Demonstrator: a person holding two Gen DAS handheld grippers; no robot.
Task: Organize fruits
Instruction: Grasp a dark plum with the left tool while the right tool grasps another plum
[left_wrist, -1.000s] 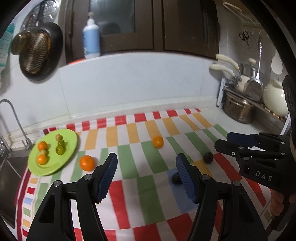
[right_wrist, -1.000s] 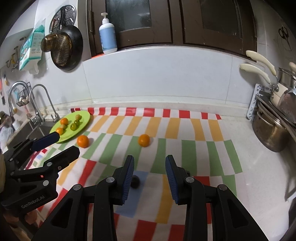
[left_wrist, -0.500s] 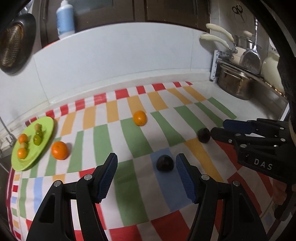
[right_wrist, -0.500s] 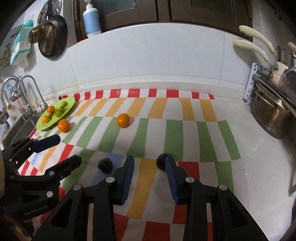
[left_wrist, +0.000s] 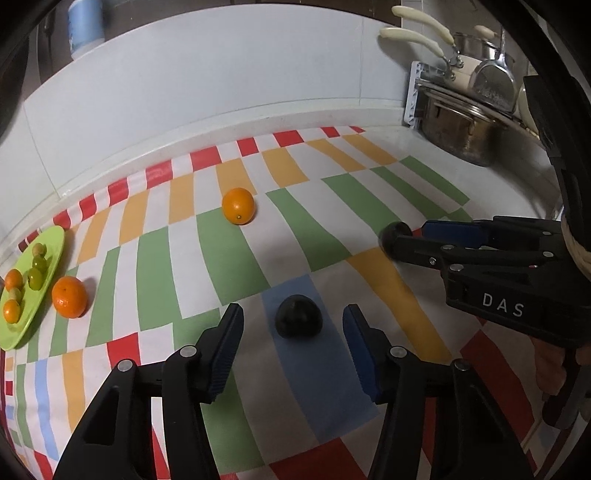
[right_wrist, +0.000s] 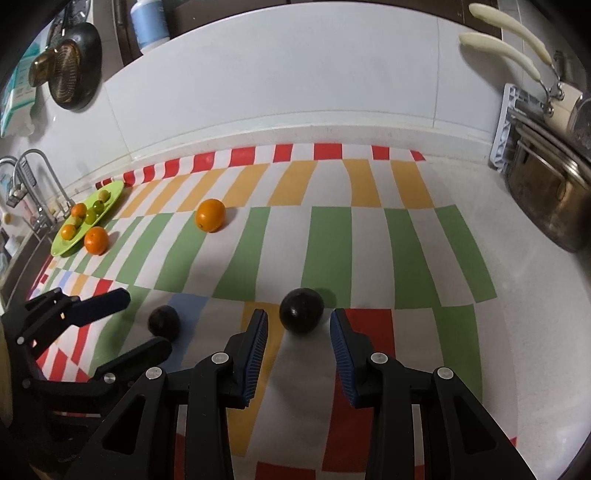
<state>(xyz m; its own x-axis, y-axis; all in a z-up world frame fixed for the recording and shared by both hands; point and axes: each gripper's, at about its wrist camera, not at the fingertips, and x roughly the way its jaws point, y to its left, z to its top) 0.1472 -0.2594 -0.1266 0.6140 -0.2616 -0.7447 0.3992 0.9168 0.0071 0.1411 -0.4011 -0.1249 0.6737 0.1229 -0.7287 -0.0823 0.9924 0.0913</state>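
1. Cloth (left_wrist: 236, 258), checkered in red, orange, green and white, is covering the table and carrying every loose fruit you are dealing with.
2. Your green plate (right_wrist: 114, 195) is sitting at the far left edge of the cloth, holding several small orange and green fruits; it looks like the collecting spot.
3. Your left tongs (left_wrist: 291, 332) are standing spread, pinching nothing, with one dark fruit (left_wrist: 298, 321) lying on the cloth directly ahead, between the two tips and a little beyond them.
4. Your right tongs (right_wrist: 298, 332) are also standing spread and empty, and a second dark fruit (right_wrist: 301, 310) is lying straight ahead, just past the tips and centred in the gap.
5. Each dark fruit is nearer to its own tongs, so you are probably lining up two grasps at once; both fruits look roundish, with no clear long axis to align to.
6. One orange (left_wrist: 69, 297) is resting just beside the plate, and another orange (right_wrist: 210, 215) is lying mid-cloth, well apart from both tongs.
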